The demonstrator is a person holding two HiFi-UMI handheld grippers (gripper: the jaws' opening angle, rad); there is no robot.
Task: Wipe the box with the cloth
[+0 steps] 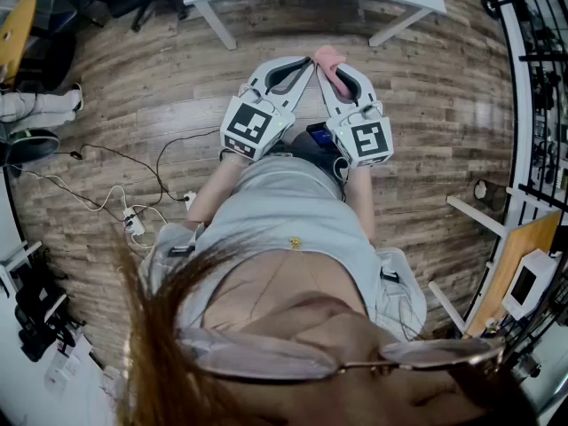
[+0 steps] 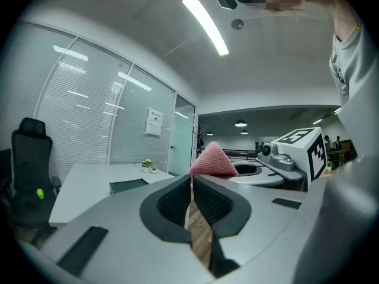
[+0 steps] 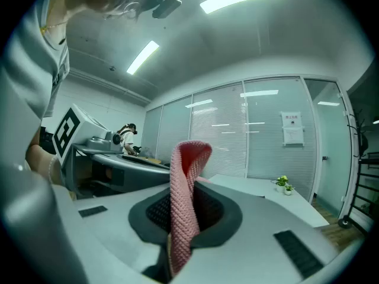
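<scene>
Right gripper view shows your right gripper point(image 3: 181, 213) clamped on the pink knitted cloth point(image 3: 189, 158), which looks soft, light and floppy, so a mid-fold pinch suits it; your left gripper point(image 2: 190, 187) is closed on nothing.

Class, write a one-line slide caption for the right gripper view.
A folded pink cloth clamped in the right gripper, with a white table and glass wall behind.
</scene>
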